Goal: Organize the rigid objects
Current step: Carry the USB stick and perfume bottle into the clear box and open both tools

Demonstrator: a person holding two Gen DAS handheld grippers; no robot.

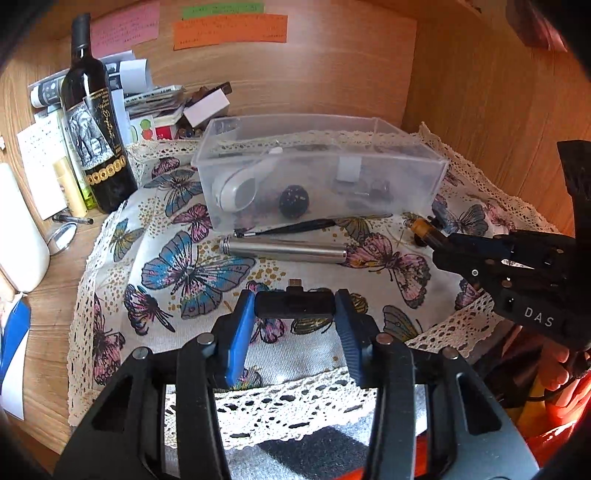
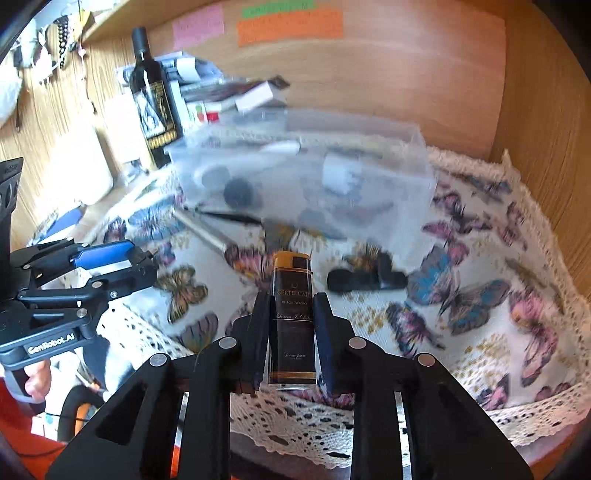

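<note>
My left gripper (image 1: 294, 306) is shut on a small black adapter (image 1: 294, 304) with a plug on top, held above the butterfly cloth (image 1: 192, 273). My right gripper (image 2: 290, 314) is shut on a dark lighter (image 2: 292, 321) with a gold top and "Certificate" print; it also shows in the left wrist view (image 1: 428, 232). A clear plastic box (image 1: 317, 166) stands behind, holding a white device (image 1: 240, 184), a black ball (image 1: 293, 201) and small parts. A silver tube (image 1: 284, 251) and a thin black pen (image 1: 314, 224) lie before the box. A black object (image 2: 365, 278) lies on the cloth.
A wine bottle (image 1: 94, 122) stands at the back left beside papers, boxes and a white container (image 1: 18, 229). Wooden walls close the back and right. Coloured notes (image 1: 229, 31) are stuck on the back wall. A small round mirror (image 1: 62, 236) lies at left.
</note>
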